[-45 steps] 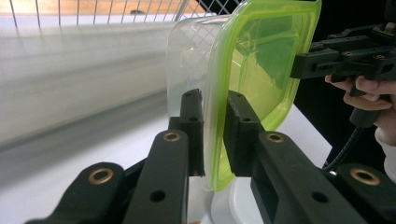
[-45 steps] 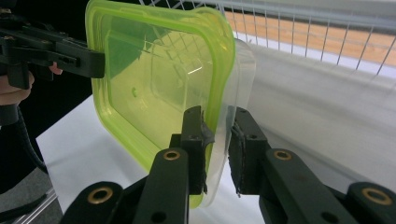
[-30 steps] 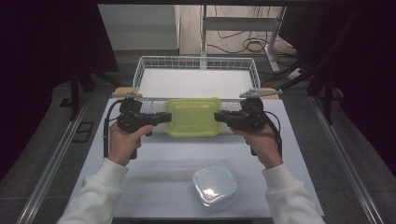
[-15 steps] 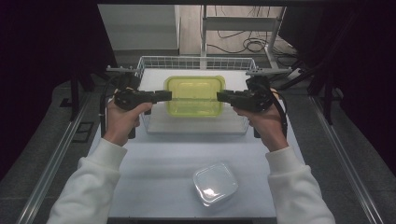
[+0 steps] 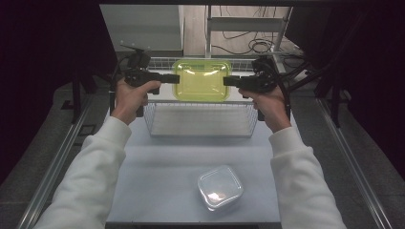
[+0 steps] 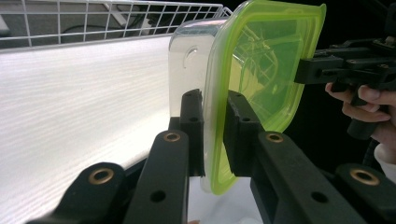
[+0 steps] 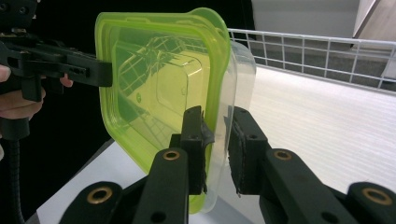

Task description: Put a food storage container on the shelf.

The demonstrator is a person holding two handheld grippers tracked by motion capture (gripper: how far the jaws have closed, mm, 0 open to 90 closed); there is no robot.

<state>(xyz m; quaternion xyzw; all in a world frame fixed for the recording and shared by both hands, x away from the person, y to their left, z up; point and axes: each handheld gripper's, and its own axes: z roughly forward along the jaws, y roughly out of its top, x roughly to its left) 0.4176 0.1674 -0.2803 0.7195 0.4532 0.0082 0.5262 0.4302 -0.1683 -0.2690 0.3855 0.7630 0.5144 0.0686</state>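
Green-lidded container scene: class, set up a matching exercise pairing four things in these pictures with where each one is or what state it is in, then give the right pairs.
Things:
1. green-lidded container
2. clear container
3. wire basket
4. left gripper

Places or states:
A. stands on the table beneath the raised hands
B. rests alone on the near part of the table
C. held in the air between two grippers
D. shut on the edge of the green lid

Pairs: 1-C, 2-B, 3-A, 4-D
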